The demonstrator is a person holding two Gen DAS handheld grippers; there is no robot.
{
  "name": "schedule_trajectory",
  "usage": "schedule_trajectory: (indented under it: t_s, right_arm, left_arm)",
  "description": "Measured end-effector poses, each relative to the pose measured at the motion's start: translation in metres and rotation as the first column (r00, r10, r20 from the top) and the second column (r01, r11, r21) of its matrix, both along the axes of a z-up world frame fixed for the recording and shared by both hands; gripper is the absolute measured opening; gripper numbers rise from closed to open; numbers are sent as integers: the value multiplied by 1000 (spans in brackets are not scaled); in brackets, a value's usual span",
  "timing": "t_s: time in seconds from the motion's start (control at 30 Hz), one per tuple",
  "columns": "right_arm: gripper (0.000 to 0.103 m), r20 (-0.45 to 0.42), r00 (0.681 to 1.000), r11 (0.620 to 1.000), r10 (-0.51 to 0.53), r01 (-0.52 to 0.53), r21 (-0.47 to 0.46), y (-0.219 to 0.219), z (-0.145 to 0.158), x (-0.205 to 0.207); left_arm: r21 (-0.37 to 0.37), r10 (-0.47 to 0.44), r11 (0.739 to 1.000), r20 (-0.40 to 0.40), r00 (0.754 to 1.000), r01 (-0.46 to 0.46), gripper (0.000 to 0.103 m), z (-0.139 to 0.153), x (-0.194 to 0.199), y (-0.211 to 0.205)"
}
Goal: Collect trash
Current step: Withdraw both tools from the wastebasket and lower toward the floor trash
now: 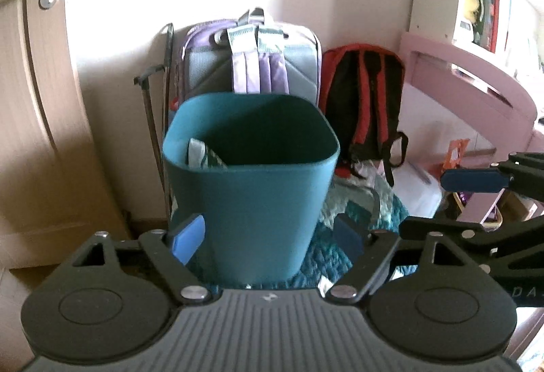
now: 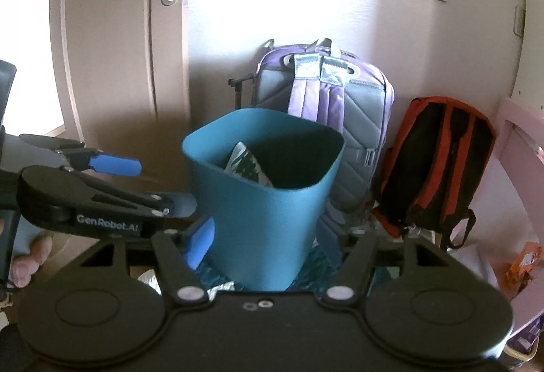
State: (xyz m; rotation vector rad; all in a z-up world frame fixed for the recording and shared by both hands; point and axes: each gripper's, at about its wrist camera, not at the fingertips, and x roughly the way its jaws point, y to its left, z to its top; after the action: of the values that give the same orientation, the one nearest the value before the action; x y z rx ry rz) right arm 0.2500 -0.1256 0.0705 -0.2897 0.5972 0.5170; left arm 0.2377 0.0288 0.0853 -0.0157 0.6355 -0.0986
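Observation:
A teal plastic bin (image 1: 251, 195) stands upright on a blue patterned cloth, with a crumpled wrapper (image 1: 204, 156) leaning inside its left wall. My left gripper (image 1: 268, 241) is open and empty, its blue pads either side of the bin's lower part, just in front of it. In the right wrist view the same bin (image 2: 265, 202) with the wrapper (image 2: 246, 166) stands straight ahead. My right gripper (image 2: 265, 241) is open and empty, level with the bin's base. The left gripper (image 2: 115, 181) shows at the left there; the right gripper (image 1: 476, 198) shows at the right of the left wrist view.
A purple and grey backpack (image 1: 251, 59) and a red and black backpack (image 1: 363, 107) lean on the wall behind the bin. A wooden door (image 2: 112, 32) is at the left. A pink bed frame (image 1: 469, 80) with shelves runs along the right. An orange wrapper (image 2: 523, 265) lies at the right.

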Motion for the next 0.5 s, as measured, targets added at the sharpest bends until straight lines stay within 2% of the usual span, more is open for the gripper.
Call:
schedule_trajectory:
  t_s: [0.2,0.3,0.37,0.43,0.5]
  right_arm:
    - [67,-42,999,1000,-8,9,7,-10,-36,-25]
    - [67,-81,997,1000,-15,16,12,-18,-63,-32]
    - [67,-121,992,1000,-25,26,12,-23,-85,-34]
    - [68,-173,984,999,-49,51,10,-30,-111,-34]
    - [68,-231,970,996,-82,87,14,-37,-138,-31]
  left_arm:
    - [5,0,1000,-18,1000,0,86,-35,-24,-3]
    - [-23,14,1000,-53,999,-15,87,-66,-34,0]
    - [-46,25,999,-96,995,-30,92,-92,-37,3]
    - [-43,45,998,-135,990,-52,97,-117,-37,4]
    - [-49,52,997,-180,982,-62,98,-143,-35,6]
